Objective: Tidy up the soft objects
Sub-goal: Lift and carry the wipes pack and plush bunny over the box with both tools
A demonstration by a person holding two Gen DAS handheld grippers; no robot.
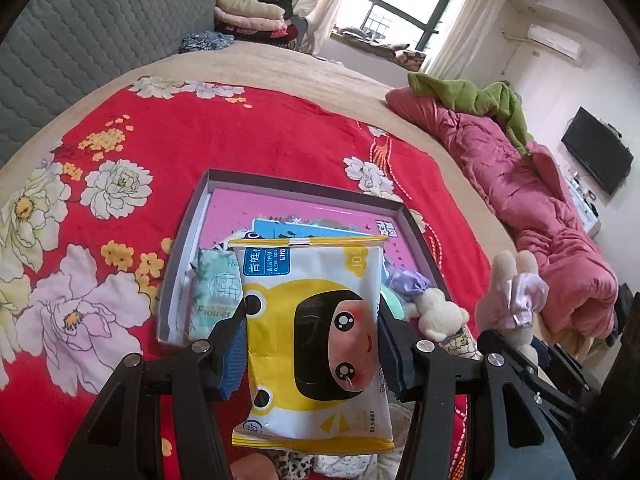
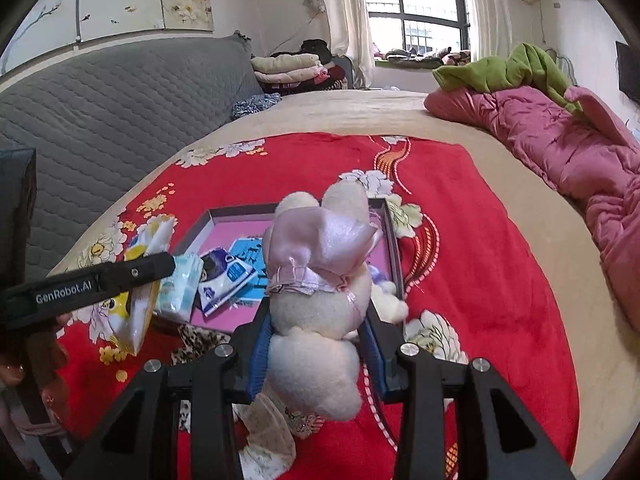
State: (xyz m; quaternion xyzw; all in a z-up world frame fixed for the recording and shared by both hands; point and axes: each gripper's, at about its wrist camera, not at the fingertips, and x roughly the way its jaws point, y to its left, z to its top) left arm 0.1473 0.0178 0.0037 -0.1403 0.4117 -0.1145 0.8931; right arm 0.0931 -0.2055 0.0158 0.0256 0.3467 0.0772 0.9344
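My left gripper (image 1: 312,344) is shut on a yellow-and-white wet-wipes pack (image 1: 316,336) with a cartoon face, held above the near edge of a shallow grey box (image 1: 280,184) with a pink floor. The box holds a green tissue pack (image 1: 214,296), a small cream plush (image 1: 438,312) and flat packets. My right gripper (image 2: 316,344) is shut on a cream plush rabbit (image 2: 320,308) with a pink satin bow, held just in front of the same box (image 2: 240,212). The rabbit also shows in the left wrist view (image 1: 512,292). The left gripper's arm and wipes pack (image 2: 132,312) show at left.
Everything lies on a red floral blanket (image 1: 240,140) on a beige bed. A pink quilt (image 2: 580,152) with a green garment lies along the right side. A grey quilted headboard (image 2: 100,112) and folded clothes (image 2: 288,68) are at the back. Leopard-print and white fabric pieces (image 2: 264,432) lie near me.
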